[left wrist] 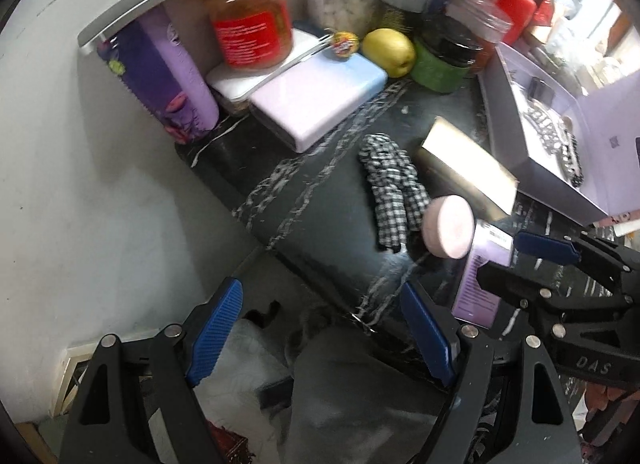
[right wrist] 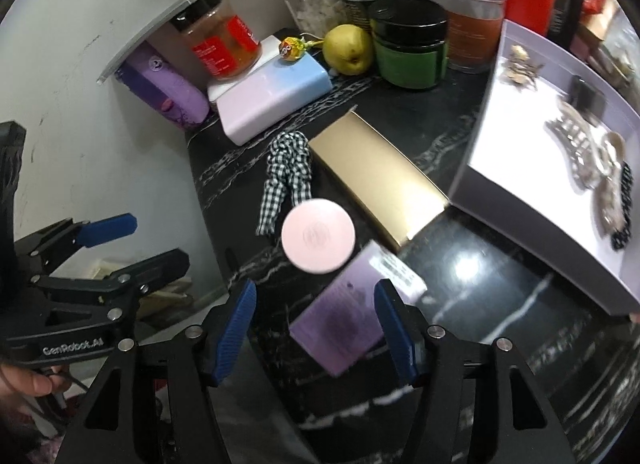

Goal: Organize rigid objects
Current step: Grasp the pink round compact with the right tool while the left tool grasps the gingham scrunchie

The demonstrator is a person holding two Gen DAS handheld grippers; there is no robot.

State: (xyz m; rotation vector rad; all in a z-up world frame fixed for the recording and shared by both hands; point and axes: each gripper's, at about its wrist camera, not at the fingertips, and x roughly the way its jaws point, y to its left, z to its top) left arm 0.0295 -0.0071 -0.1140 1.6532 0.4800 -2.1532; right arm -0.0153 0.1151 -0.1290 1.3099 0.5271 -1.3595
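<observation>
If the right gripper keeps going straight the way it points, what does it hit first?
Most likely the purple bottle with the pink cap, lying between the right gripper's open fingers; the black marble counter lies under it. Depth is unclear.

The counter (right wrist: 480, 264) is shiny black stone, the gold box (right wrist: 376, 180) smooth card, and the checked scrunchie (right wrist: 286, 172) soft cloth.

Lilac rectangular bottle with round pale-pink cap (right wrist: 352, 304) lying on its side on black white-veined marble surface (right wrist: 500, 288), cap end pointing toward checked black-and-white fabric scrunchie (right wrist: 286, 172), printed label facing up. Flat gold rectangular box (right wrist: 376, 176) lying just beside it, touching edge of open grey cardboard tray (right wrist: 520, 224). Tray holding silver and black hair clips (right wrist: 592, 168).
</observation>
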